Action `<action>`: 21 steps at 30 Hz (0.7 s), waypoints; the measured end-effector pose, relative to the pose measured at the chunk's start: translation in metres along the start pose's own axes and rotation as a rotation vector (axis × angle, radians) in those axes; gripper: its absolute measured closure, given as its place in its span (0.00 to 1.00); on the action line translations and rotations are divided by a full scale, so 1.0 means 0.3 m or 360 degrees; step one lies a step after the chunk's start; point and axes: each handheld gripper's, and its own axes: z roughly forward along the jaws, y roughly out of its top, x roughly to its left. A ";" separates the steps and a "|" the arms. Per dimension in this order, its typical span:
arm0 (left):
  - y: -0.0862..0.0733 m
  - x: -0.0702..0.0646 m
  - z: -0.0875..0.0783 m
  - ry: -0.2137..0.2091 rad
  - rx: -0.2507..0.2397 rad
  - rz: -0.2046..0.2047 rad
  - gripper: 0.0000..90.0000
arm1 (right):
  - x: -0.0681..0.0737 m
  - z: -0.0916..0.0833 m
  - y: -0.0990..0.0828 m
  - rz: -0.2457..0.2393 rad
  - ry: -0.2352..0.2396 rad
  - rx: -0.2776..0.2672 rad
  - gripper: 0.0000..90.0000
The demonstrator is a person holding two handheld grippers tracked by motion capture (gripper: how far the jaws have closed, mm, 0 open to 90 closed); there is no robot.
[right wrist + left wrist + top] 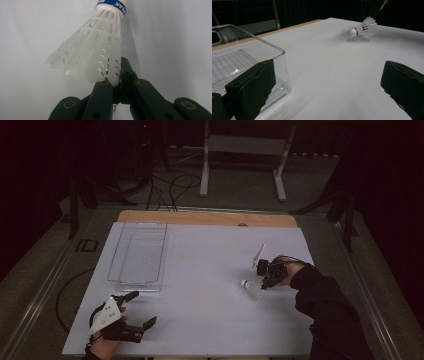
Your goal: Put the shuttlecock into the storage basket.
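Closest in, left tongs (pixel 134 312) sit wide open with nothing between them, clear plastic bin (pixel 137 255) just beyond. Across the table, right tongs (pixel 266 281) are pinched shut on the shuttlecock (pixel 95 50), gripping the edge of its white skirt, cork end pointing away. It's super light, and that skirt looks flimsy and crushable, so I'd squeeze gently. Nothing blocks the way to the bin.

Black two-fingered grippers (pixel 131 312) — grey three-cornered plates, brass-ringed screws — black sleeve (pixel 325 307).
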 end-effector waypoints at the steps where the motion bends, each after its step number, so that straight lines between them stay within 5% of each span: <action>1: 0.000 0.000 0.000 0.0001 0.0001 0.0001 0.01 | 0.000 0.000 0.000 0.0000 0.0000 0.0000 1.00; 21: 0.004 -0.005 0.005 0.0006 0.0022 0.0009 0.01 | 0.108 -0.006 0.046 -0.0393 0.0060 0.0002 1.00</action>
